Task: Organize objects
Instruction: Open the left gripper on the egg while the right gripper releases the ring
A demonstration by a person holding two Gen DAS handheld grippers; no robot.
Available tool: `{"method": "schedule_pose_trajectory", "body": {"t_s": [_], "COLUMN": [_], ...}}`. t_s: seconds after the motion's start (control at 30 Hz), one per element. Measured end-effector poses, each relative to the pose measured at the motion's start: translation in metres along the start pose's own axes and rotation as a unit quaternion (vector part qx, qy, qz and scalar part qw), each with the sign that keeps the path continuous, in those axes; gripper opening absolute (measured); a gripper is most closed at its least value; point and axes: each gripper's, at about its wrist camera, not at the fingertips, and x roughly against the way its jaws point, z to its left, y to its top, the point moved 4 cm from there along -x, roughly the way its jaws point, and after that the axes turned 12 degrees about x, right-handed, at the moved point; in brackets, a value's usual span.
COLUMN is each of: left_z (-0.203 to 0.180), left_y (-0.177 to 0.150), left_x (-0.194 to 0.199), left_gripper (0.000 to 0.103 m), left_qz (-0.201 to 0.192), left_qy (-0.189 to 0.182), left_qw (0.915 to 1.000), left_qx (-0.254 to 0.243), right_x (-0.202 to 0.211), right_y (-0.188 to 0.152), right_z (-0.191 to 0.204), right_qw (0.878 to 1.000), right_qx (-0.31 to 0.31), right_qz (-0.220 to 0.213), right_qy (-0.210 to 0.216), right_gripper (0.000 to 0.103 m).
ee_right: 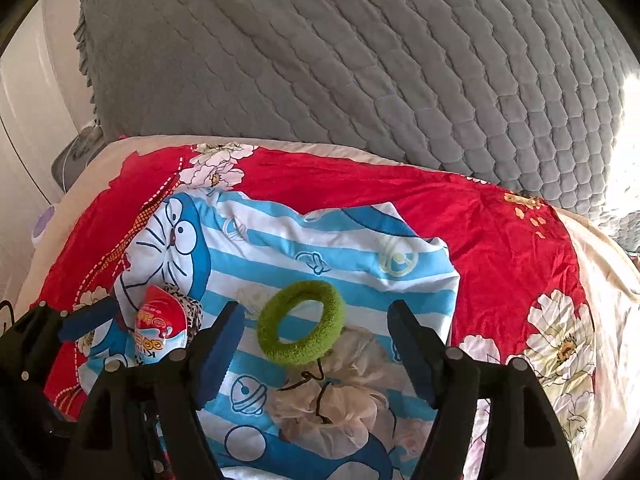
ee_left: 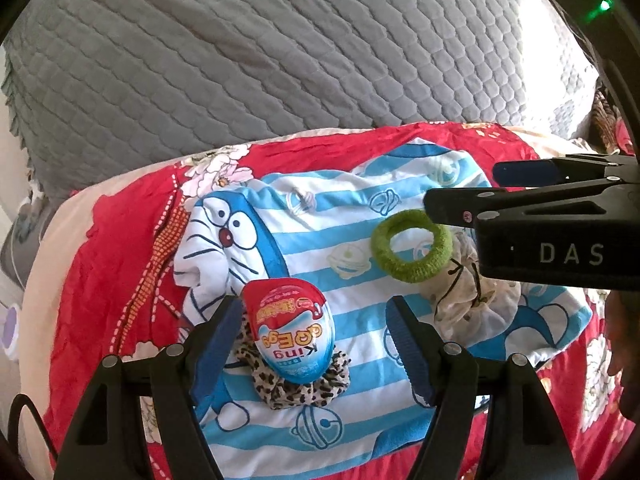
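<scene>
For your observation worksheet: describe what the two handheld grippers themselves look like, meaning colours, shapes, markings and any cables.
Both are matte black plastic. The left gripper has two angular, tapering fingers tipped with ribbed blue pads, round silver fasteners on the linkages, and a thin black cable at its lower left. The right gripper matches; seen from the left wrist view, its body carries white letters "DAS". No sleeves show.

The striped cloth [ee_right: 340, 240] lies bare toward the far edge of the bed, while the egg [ee_left: 290, 336], green ring [ee_right: 301, 322] and white scrunchie [ee_right: 336, 404] crowd its near part.
</scene>
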Motion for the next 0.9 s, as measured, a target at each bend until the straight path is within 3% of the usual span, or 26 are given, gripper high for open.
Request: {"method": "schedule_pose_trajectory", "body": {"t_s": [0.9], "left_z": [0.007], "left_y": [0.017], "left_x": [0.049], "left_gripper": [0.076], "left_qz": [-0.034], "left_qy": [0.018], "left_qw": [0.9993], "left_qx": [0.002], "right_x": [0.05], "right_y": [0.01], "right_z": [0.002], "right_qw": [0.999], "right_qx": [-0.022], "right_qz": [-0.026], "right_qy": [-0.001], "right_gripper": [0.078]}}
